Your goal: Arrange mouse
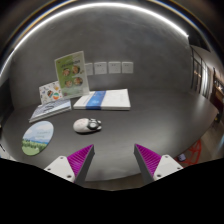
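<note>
A white and grey computer mouse (87, 126) lies on the dark grey table (140, 125), ahead of my left finger and a little to its left. My gripper (114, 158) is open and empty. Its two fingers with magenta pads (80, 158) stand wide apart above the near part of the table. The mouse is beyond the fingertips, not between them.
A white book with a blue stripe (102, 99) lies behind the mouse. A green upright leaflet (71, 72) and a smaller card (49, 92) stand at the back left. A round green coaster (37, 137) lies left of the mouse. A wall rises behind the table.
</note>
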Motion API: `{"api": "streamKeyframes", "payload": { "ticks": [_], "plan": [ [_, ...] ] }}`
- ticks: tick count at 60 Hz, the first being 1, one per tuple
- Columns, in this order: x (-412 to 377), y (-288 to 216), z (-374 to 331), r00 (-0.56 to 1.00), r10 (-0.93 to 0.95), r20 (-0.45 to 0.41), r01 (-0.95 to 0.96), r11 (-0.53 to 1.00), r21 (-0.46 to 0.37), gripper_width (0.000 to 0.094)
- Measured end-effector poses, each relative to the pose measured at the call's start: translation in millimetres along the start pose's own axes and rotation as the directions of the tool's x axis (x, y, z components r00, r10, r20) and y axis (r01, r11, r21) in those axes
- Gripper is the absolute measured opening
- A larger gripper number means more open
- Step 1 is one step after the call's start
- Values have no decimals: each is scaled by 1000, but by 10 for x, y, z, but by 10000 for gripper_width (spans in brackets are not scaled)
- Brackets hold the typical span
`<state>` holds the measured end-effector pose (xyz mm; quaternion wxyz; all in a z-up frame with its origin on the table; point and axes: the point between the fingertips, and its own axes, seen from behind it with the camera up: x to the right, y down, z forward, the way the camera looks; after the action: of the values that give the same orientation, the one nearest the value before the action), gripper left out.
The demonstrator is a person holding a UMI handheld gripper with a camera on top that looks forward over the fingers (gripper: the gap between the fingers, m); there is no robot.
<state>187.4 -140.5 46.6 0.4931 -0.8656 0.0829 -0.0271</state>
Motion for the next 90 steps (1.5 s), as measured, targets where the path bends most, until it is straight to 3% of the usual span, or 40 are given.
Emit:
{"api": "streamKeyframes", "payload": {
  "ticks": [20,21,31,49,62,64,69,71,72,74,75,76,77,81,86,90],
  "plan": [
    [-842,305,218,985,-61,164,77,992,-97,849],
    [-818,297,248,984,-71,162,87,991,-98,878],
    [-495,64,501,987,-66,144,81,992,-97,826],
    [-122,-175,1014,990,-72,119,84,991,-105,841],
    [52,-262,961,991,-73,115,85,991,-103,840],
    [40,-267,978,991,-67,111,78,993,-94,825],
    [100,-316,1008,996,-37,78,41,997,-60,589],
    [128,-319,997,997,-27,70,31,998,-63,570],
    [143,-295,953,997,-25,67,29,997,-66,613],
    [91,-300,1022,998,-20,62,25,997,-73,526],
    [96,-304,1016,998,-11,58,15,997,-75,507],
    [107,-296,1012,999,-3,53,7,997,-80,559],
    [113,-303,1006,999,2,49,2,997,-81,474],
    [103,-309,959,999,8,32,-5,996,-93,438],
    [40,-515,621,1000,-11,7,11,1000,-28,436],
    [-263,-727,214,998,-48,39,46,998,48,435]
  ]
}}
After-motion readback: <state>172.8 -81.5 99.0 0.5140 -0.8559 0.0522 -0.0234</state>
